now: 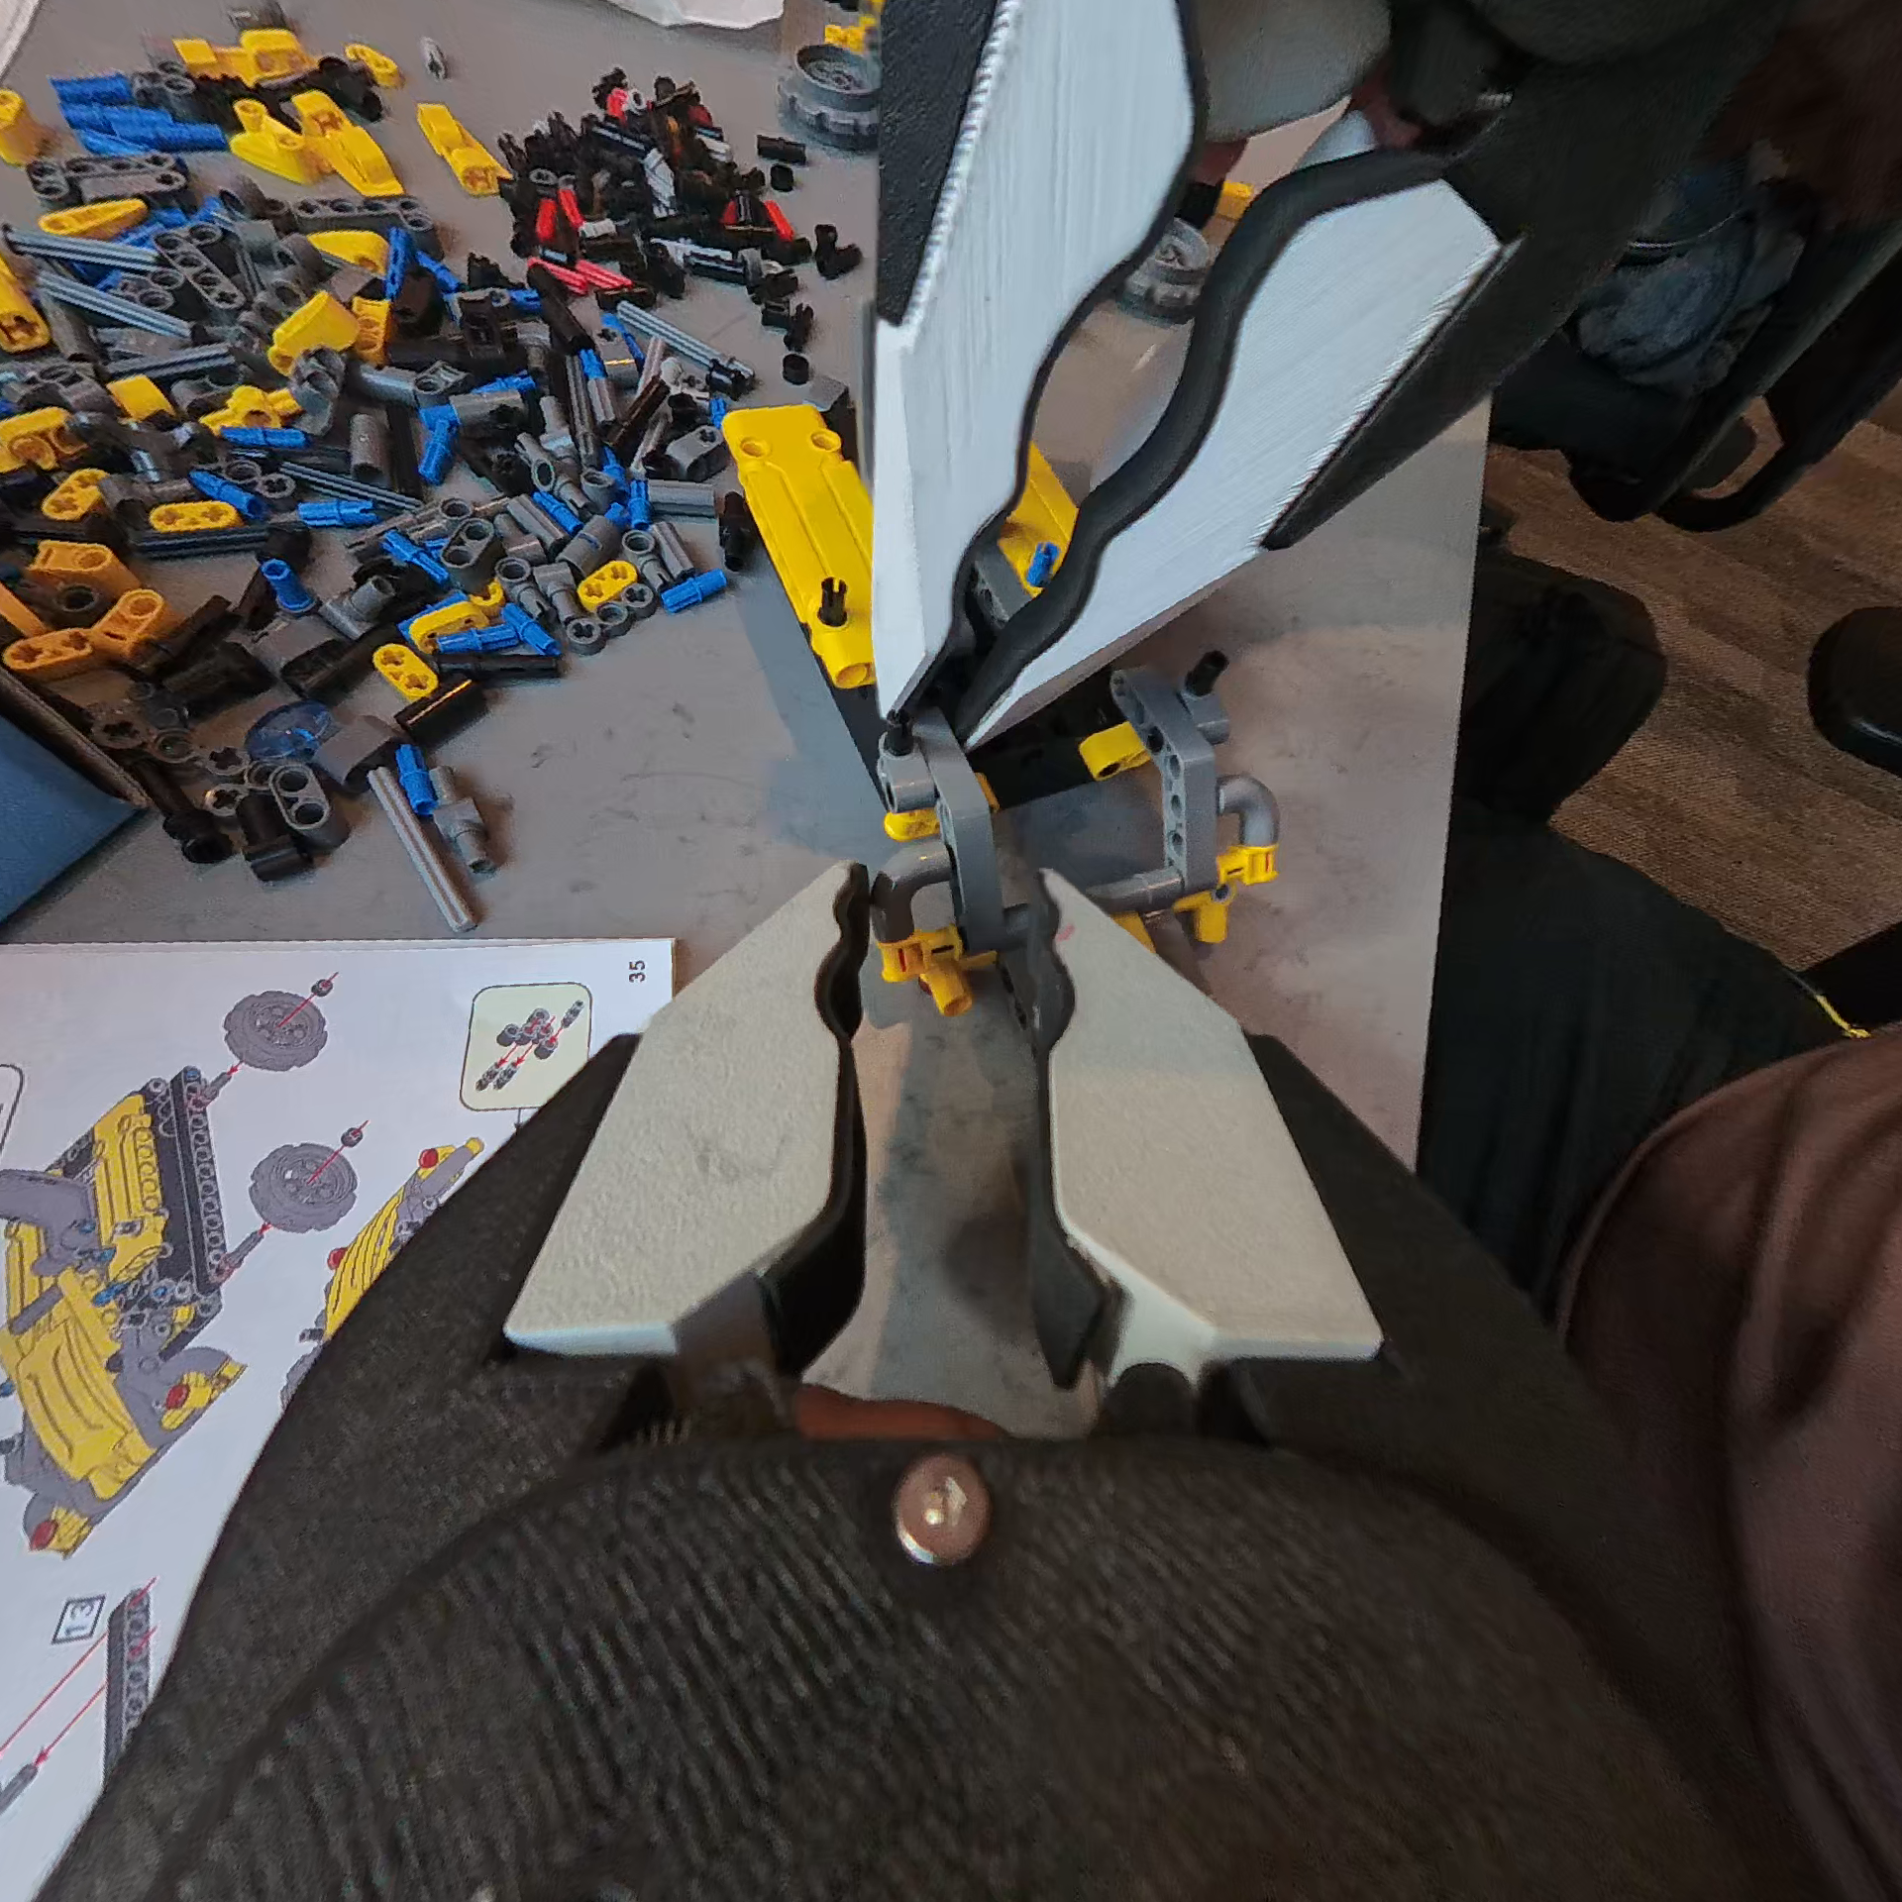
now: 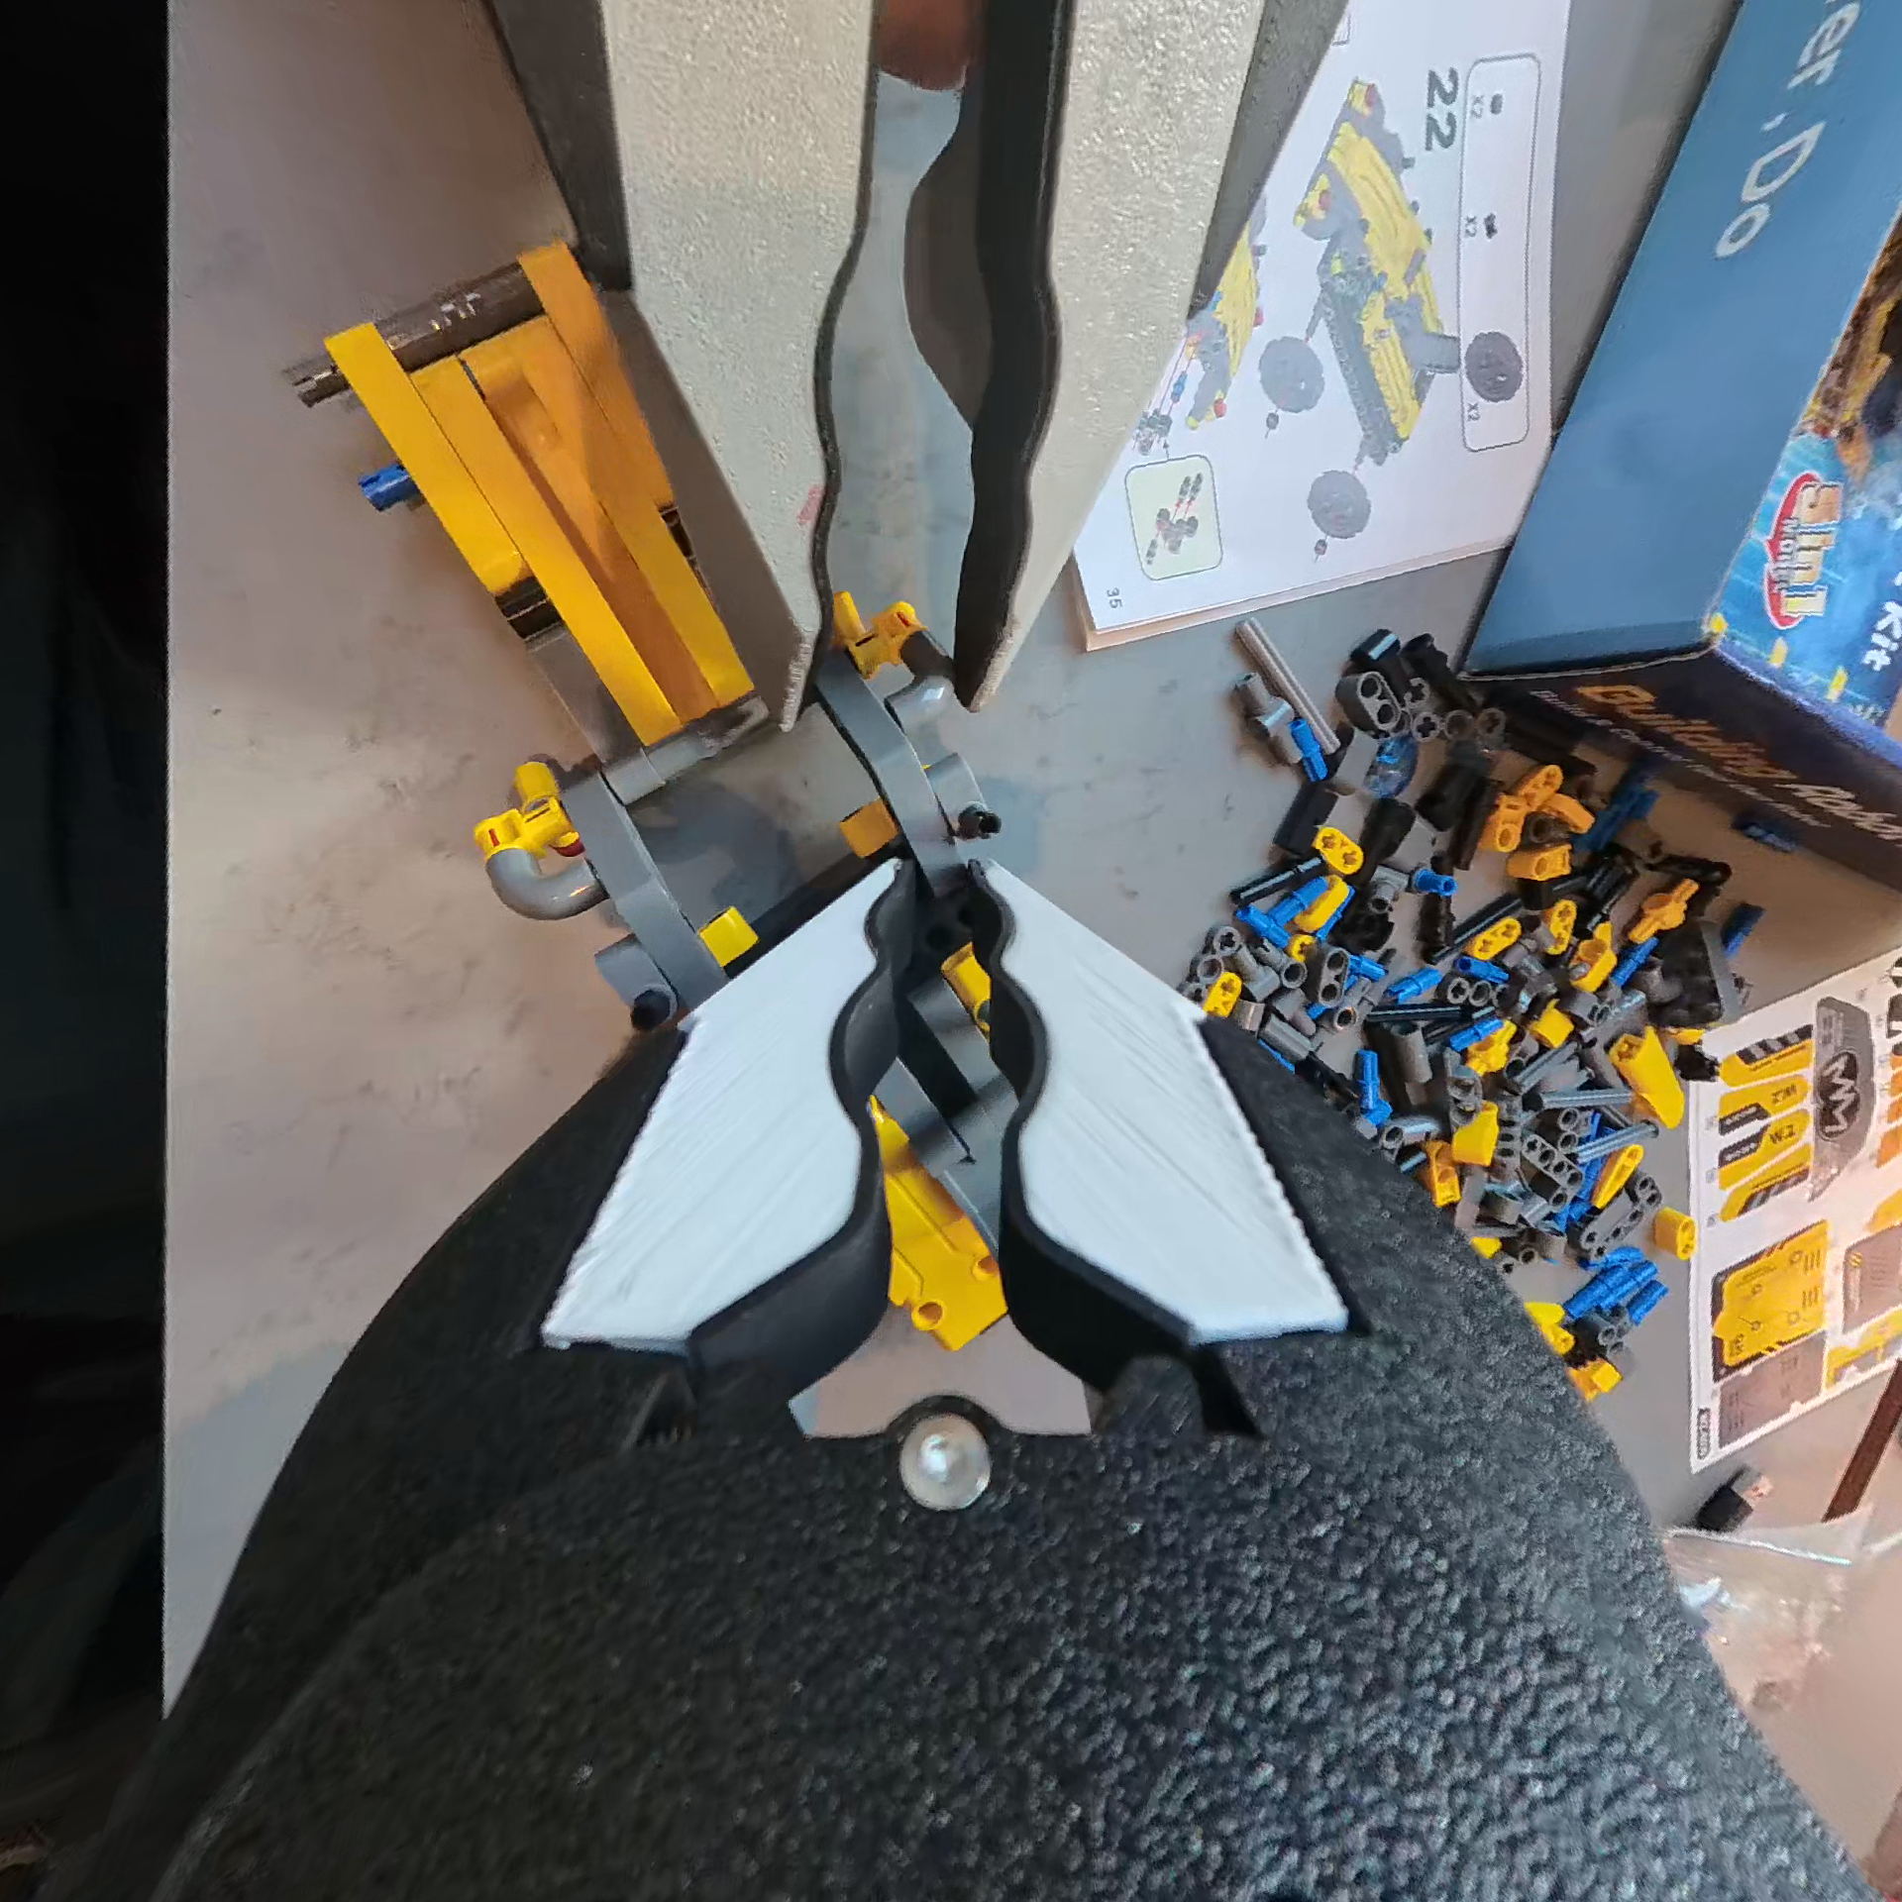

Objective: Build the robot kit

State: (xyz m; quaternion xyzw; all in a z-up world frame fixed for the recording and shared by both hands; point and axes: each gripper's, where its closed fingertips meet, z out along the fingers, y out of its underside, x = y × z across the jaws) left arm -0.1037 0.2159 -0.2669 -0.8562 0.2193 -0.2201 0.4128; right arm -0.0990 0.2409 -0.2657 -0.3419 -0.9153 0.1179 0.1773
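Note:
A partly built model of grey beams and yellow connectors (image 1: 1189,782) stands on the grey table near its edge, with a yellow panel (image 1: 803,515) behind it. My left gripper (image 1: 949,890), with grey fingers, closes from the near side on the model's end, a grey elbow and yellow connector (image 1: 926,952). My right gripper (image 1: 926,726), with white fingers, comes from above and is shut on a curved grey beam (image 1: 967,823) of the same model. In the right wrist view my right gripper (image 2: 939,873) pinches that beam (image 2: 885,762) and the left gripper (image 2: 890,690) faces it.
A wide pile of loose blue, yellow, grey and black parts (image 1: 360,360) lies to the left, also in the right wrist view (image 2: 1492,978). An open instruction booklet (image 1: 257,1184), a blue box (image 2: 1698,412) and a sticker sheet (image 2: 1801,1184) lie around. The table edge (image 1: 1441,823) is close. Only a small space, under 4 cm, lies between the two pairs of fingers.

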